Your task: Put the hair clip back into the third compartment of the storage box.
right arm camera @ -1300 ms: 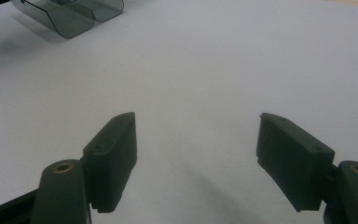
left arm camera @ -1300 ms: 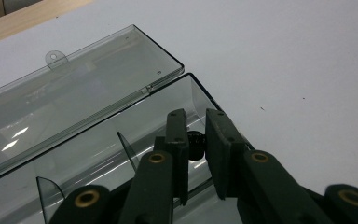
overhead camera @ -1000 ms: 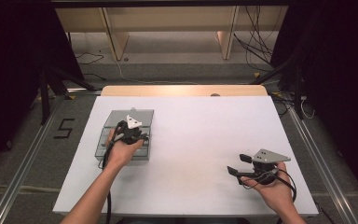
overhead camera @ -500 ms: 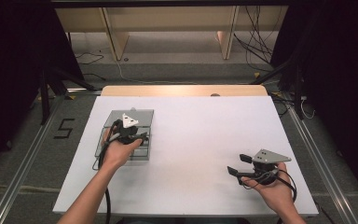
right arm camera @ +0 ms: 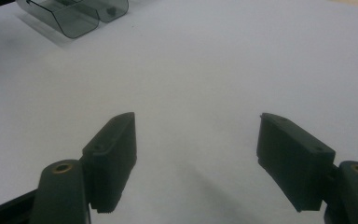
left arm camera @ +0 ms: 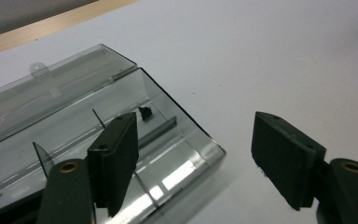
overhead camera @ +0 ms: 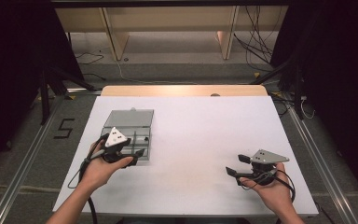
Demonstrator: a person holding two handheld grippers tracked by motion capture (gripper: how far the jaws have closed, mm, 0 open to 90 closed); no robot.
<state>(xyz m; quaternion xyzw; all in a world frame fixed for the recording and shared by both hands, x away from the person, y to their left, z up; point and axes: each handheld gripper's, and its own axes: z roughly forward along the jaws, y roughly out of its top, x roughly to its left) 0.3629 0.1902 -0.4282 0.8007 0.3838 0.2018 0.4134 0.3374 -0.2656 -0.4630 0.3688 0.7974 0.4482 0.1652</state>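
The table (overhead camera: 205,135) has a smooth, matt white top with a strip of pale wood (overhead camera: 182,90) along its far edge, and on it lies an open case (left arm camera: 121,126) of smoky, see-through plastic, glossy enough to throw bright glints off its thin dividers and floor. The left gripper (left arm camera: 193,158) and the right gripper (right arm camera: 198,161) carry jaws of matt black plastic with a faintly grainy face, pinned by brass-coloured bushings, and each is topped in the high view by a flat, dull grey three-cornered plate (overhead camera: 271,156).

small dark piece (left arm camera: 145,113) in case (left arm camera: 177,140) unidentifiable, case corner cropped
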